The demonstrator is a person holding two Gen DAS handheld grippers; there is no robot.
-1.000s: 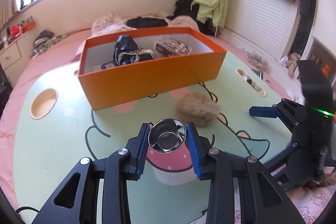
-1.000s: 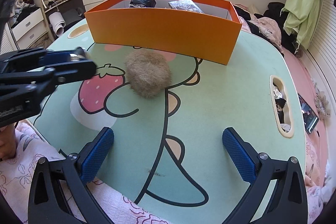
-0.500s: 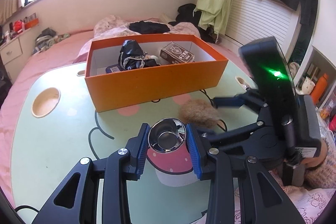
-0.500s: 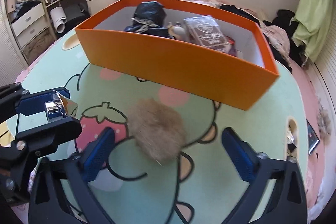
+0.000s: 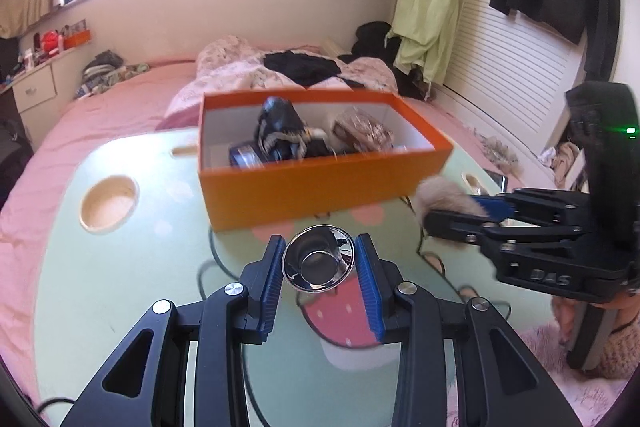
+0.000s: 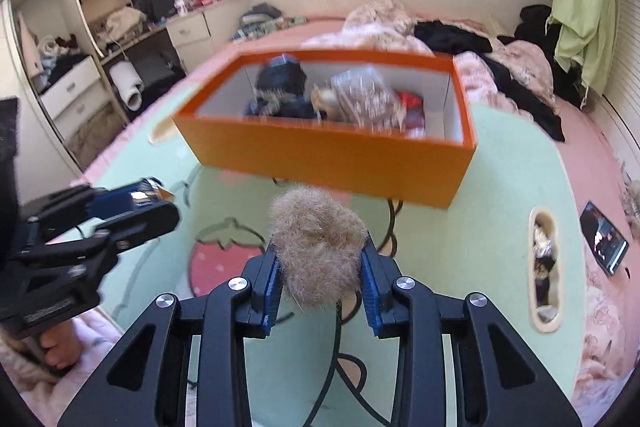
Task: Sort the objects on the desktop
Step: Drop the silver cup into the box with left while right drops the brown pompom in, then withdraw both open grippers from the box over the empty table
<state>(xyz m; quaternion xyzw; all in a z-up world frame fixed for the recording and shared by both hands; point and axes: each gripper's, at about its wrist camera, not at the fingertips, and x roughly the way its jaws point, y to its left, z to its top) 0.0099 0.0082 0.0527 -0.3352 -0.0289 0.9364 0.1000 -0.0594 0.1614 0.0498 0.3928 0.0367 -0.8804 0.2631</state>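
Observation:
My left gripper [image 5: 319, 267] is shut on a shiny metal cup [image 5: 319, 264] and holds it above the green table [image 5: 120, 267]. My right gripper [image 6: 320, 267] is shut on a tan fur ball [image 6: 319, 245] and holds it lifted above the table [image 6: 500, 227]. In the left wrist view the fur ball [image 5: 440, 195] and right gripper [image 5: 480, 213] are at the right. The orange box [image 5: 320, 187], with a black bundle and a packet inside, stands ahead of both; it also shows in the right wrist view [image 6: 328, 155].
The table has a round cup hole [image 5: 108, 203] at the left and an oval slot [image 6: 544, 267] at the right. A phone [image 6: 604, 243] lies past the right edge. A pink bed with clothes lies behind.
My right gripper moved in on the fur ball, shut on it and lifted it. Both grippers have risen and come nearer the orange box.

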